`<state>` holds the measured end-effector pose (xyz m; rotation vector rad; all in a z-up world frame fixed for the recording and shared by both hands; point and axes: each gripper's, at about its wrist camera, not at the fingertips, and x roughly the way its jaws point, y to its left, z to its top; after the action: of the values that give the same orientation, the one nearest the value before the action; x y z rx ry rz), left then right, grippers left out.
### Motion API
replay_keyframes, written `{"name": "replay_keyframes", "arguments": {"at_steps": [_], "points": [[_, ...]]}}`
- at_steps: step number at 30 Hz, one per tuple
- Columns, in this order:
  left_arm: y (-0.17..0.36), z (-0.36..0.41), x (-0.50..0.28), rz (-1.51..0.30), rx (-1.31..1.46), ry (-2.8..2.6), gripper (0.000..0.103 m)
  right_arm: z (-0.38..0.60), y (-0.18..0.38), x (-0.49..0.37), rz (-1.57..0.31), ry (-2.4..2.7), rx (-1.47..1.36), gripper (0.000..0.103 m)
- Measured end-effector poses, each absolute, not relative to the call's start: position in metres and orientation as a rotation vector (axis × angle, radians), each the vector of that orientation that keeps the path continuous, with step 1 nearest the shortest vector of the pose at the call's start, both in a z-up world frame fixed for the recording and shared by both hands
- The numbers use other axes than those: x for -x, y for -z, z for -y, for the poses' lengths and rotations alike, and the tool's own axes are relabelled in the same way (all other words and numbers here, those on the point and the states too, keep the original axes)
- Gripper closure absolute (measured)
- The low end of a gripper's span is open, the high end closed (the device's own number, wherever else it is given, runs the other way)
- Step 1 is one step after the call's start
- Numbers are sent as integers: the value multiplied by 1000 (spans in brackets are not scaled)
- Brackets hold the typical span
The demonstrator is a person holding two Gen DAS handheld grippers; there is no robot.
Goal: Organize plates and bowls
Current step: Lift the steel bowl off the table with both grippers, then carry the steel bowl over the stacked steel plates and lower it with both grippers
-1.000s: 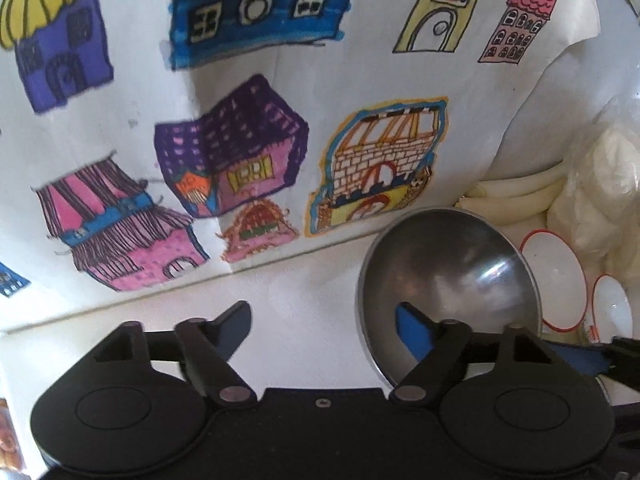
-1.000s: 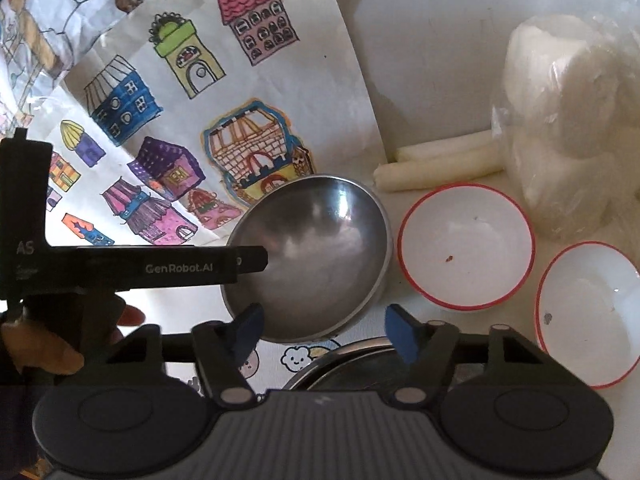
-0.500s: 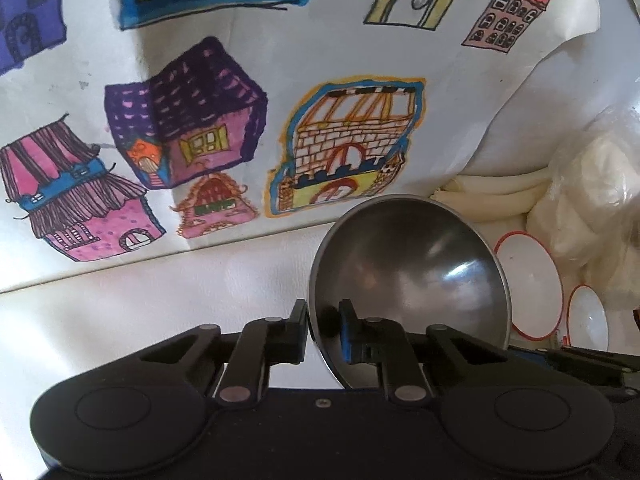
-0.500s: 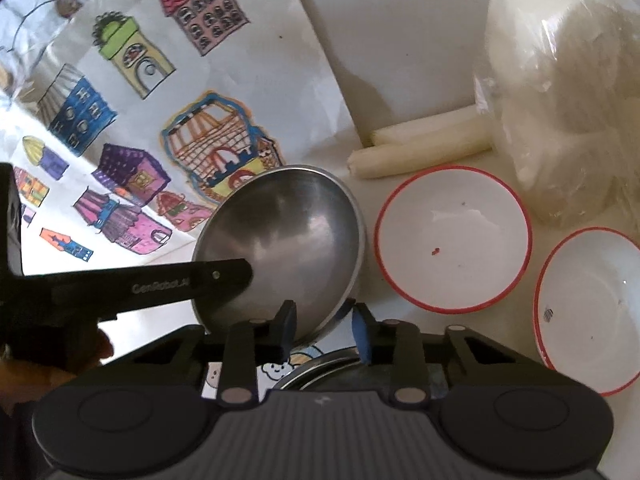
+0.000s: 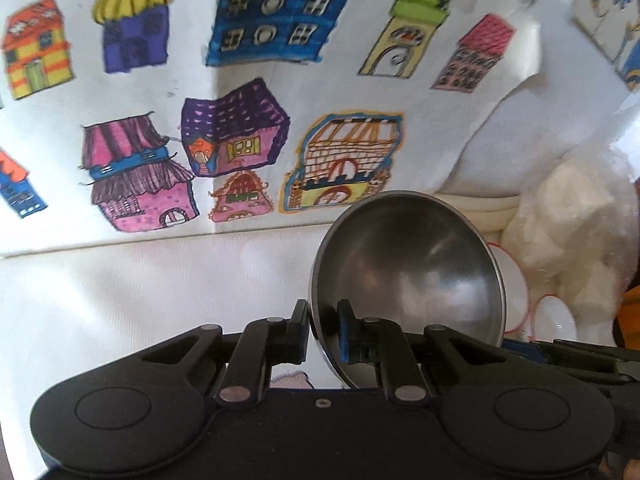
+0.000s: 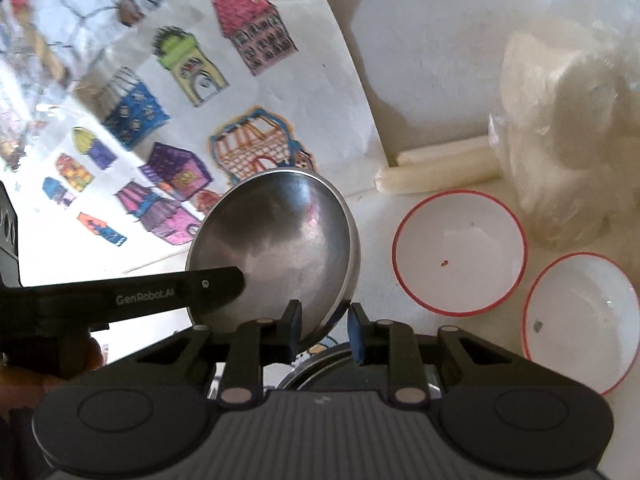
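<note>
The steel bowl (image 5: 408,276) was tipped up on its edge, off the white tabletop (image 5: 140,292), its hollow facing the left gripper's camera. The left gripper (image 5: 323,334) had its jaws clamped on the bowl's near rim, one pad outside the wall and the blue pad inside. They had just been closing, with the rim between them.

From the other side, the right gripper (image 6: 324,330) straddled the lower right edge of the same steel bowl (image 6: 280,240). Its jaws had also just been closing and now stood narrow, the left pad against the inside of the bowl; whether the right pad pressed on the outer wall I could not tell, as a small gap seemed to show there. The left gripper's black finger (image 6: 216,284) reached across the bowl's left edge in that view.

Just below the right gripper the dark rim of another metal dish (image 6: 320,364) showed, mostly hidden. To the right, two white bowls with red rims sat on the tabletop, the nearer one (image 6: 460,248) just beside the steel bowl and the second (image 6: 580,320) beside that. Behind them lay two pale candles (image 6: 432,168) side by side and a plastic bag of white rolls (image 6: 560,140). A sheet of paper with coloured drawings of houses (image 5: 240,92) covered the left and far part of the tabletop.
</note>
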<state>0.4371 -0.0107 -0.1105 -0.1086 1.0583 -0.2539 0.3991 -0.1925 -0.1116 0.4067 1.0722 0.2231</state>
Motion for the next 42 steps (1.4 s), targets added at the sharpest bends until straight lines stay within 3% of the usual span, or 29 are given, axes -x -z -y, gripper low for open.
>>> {"name": "replay_keyframes", "arguments": {"at_steps": [11, 23, 42], "points": [[74, 40, -379, -1007, 140, 306, 88, 233, 72, -353, -1027, -252, -357, 76], [76, 123, -318, -1063, 89, 486, 87, 304, 46, -269, -1027, -126, -353, 76], [123, 223, -250, -1240, 62, 342, 85, 410, 89, -218, -1252, -277, -332, 77]]}}
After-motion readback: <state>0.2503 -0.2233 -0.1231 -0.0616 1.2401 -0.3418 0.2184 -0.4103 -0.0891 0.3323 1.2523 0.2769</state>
